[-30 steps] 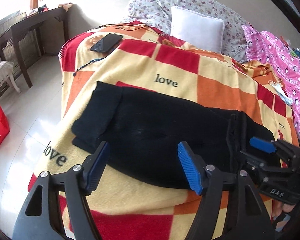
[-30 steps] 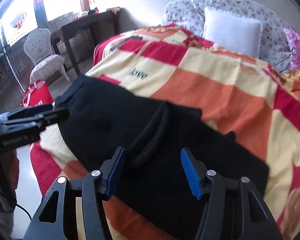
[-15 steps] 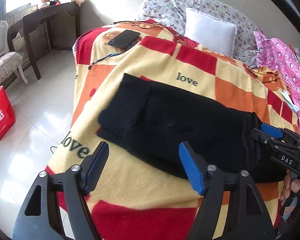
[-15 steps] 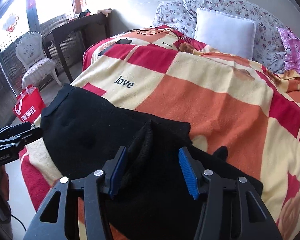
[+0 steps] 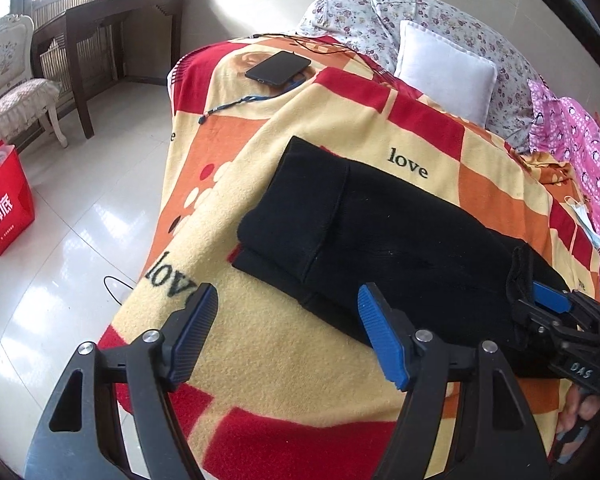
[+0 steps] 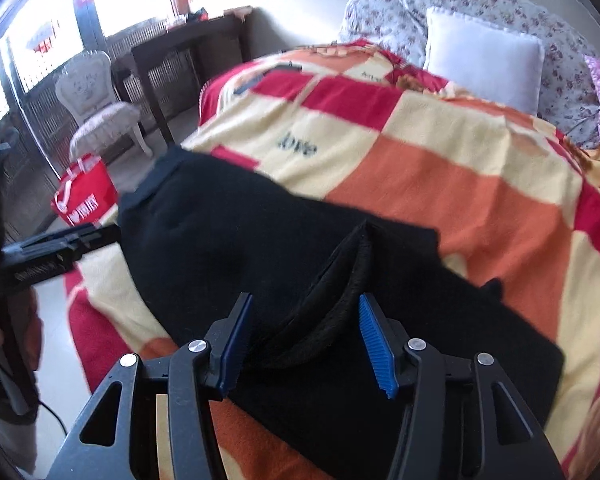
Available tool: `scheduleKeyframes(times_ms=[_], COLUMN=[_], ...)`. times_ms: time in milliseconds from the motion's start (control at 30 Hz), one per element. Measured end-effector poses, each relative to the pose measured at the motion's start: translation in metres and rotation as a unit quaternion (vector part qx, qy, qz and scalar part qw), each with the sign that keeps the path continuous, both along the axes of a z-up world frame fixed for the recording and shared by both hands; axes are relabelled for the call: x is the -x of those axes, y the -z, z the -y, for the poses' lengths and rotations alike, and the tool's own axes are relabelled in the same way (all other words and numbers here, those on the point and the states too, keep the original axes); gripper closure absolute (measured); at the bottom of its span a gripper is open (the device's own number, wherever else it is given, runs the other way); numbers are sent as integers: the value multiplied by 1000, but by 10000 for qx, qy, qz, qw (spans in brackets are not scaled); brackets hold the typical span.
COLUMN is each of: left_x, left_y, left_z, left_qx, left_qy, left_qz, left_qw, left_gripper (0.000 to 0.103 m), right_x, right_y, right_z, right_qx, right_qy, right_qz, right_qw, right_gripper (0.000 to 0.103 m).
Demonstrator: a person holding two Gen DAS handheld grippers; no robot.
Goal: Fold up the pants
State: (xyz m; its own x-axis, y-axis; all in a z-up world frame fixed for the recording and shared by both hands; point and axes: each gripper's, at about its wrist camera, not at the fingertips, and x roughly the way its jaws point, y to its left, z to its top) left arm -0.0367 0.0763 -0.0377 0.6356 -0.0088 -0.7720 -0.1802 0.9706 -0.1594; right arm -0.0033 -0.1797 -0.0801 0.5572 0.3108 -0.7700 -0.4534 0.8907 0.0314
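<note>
Black pants (image 5: 388, 240) lie folded lengthwise on a checked red, orange and yellow blanket (image 5: 340, 128) on a bed. Their cuff end (image 5: 292, 208) points left in the left wrist view. My left gripper (image 5: 286, 336) is open and empty above the blanket, just short of the pants' near edge. My right gripper (image 6: 306, 340) is open over the pants (image 6: 228, 248), with a raised fold of the waistband (image 6: 340, 280) between its fingers. The right gripper also shows in the left wrist view (image 5: 556, 308) at the waist end. The left gripper shows at the left in the right wrist view (image 6: 60, 244).
A black phone (image 5: 278, 68) with a cord lies at the blanket's far end. A white pillow (image 5: 444, 72) and floral pillows are at the head. Pink bedding (image 5: 580, 144) lies at the right. A red bag (image 5: 4, 196), a chair (image 5: 12, 92) and a dark desk (image 5: 112, 28) stand on the floor to the left.
My left gripper has pulled back and to the left, off the pants, onto bare blanket. My right gripper has stayed over the waistband fold, still open.
</note>
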Motion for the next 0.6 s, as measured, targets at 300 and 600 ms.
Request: scheduleKeyframes(times_ms=[300, 600], left_x=[-2, -9], left_y=[2, 3], left_z=[-6, -7], left_qx=[196, 275], left_qy=[-28, -23], left_qz=[-35, -72], left_qw=[9998, 9996], left_gripper=[31, 29], right_x=[3, -5], right_y=[-25, -21], right_z=[-5, 3], right_qx=[-106, -261], right_qy=[-127, -16], right_qz=[178, 60], right_qw=[9997, 9996], right_gripper=[48, 48])
